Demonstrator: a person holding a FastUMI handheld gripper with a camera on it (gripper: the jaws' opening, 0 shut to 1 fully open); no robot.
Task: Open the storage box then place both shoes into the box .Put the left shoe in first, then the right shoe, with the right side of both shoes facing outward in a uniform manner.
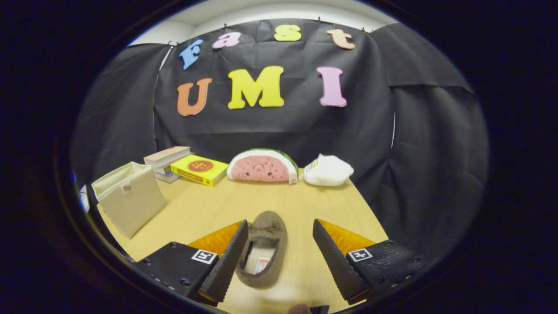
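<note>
A brown fuzzy slipper shoe lies on the wooden table, toe pointing away, its opening facing up. My gripper is open, with the shoe between its fingers. The left finger is close against the shoe's left side, while the right finger stands apart from it. A cream fabric storage box stands at the table's left side, beyond the left finger, with its top open.
A stack of books and a yellow book lie at the back left. A watermelon-slice plush and a white plush sit along the back edge. The table's right edge drops off beside the right finger.
</note>
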